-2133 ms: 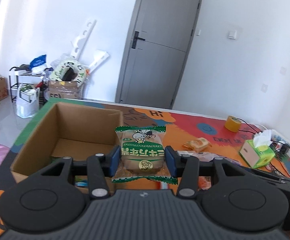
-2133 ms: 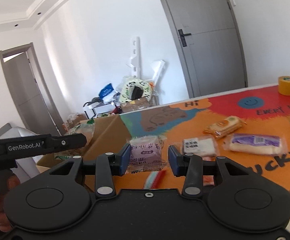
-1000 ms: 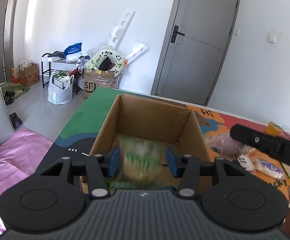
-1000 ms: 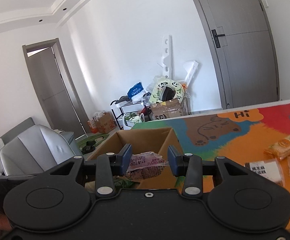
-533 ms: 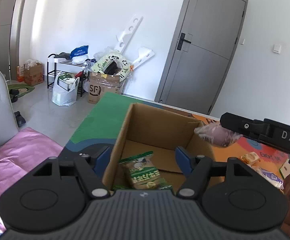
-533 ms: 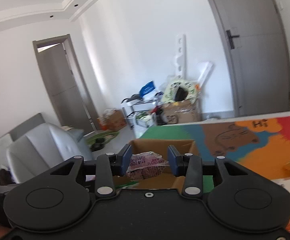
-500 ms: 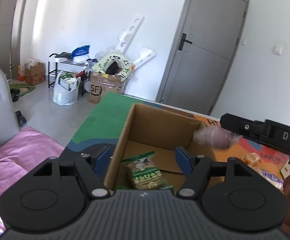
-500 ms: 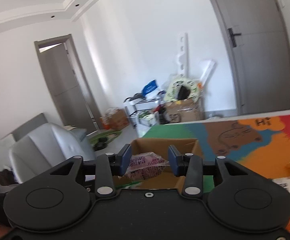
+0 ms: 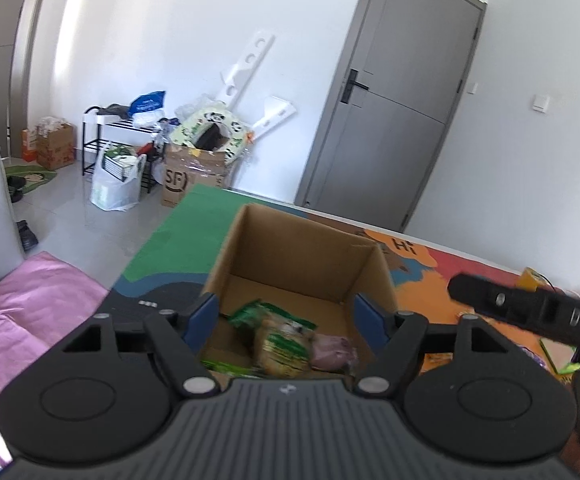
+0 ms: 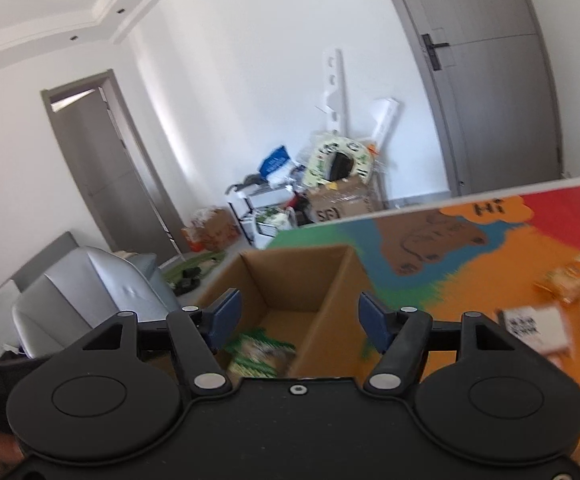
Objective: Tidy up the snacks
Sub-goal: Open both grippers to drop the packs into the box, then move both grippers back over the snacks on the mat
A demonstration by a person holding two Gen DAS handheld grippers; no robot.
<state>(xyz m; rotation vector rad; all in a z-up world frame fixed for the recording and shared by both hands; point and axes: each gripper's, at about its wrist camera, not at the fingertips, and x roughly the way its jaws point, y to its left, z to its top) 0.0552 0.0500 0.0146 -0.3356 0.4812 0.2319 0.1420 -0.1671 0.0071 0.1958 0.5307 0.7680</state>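
Observation:
An open cardboard box (image 9: 297, 248) stands on the colourful table mat; it also shows in the right wrist view (image 10: 290, 276). Inside lie a green-and-tan snack packet (image 9: 282, 340) and a pink snack packet (image 9: 331, 350). The green packet shows in the right wrist view (image 10: 258, 350) too. My left gripper (image 9: 290, 322) is open and empty just above the box's near edge. My right gripper (image 10: 299, 320) is open and empty above the box; its body shows at the right of the left wrist view (image 9: 529, 312).
Several wrapped snacks lie on the orange mat to the right: an orange packet (image 10: 573, 276), a white packet (image 10: 533, 328). A yellow tape roll (image 9: 529, 278) sits at the far table edge. A grey chair (image 10: 90, 296) and floor clutter (image 9: 194, 152) lie beyond the table.
My right gripper opened and the pink packet dropped into the box beside the green one. Before that my left gripper released the green packet there. Both grippers now hover open.

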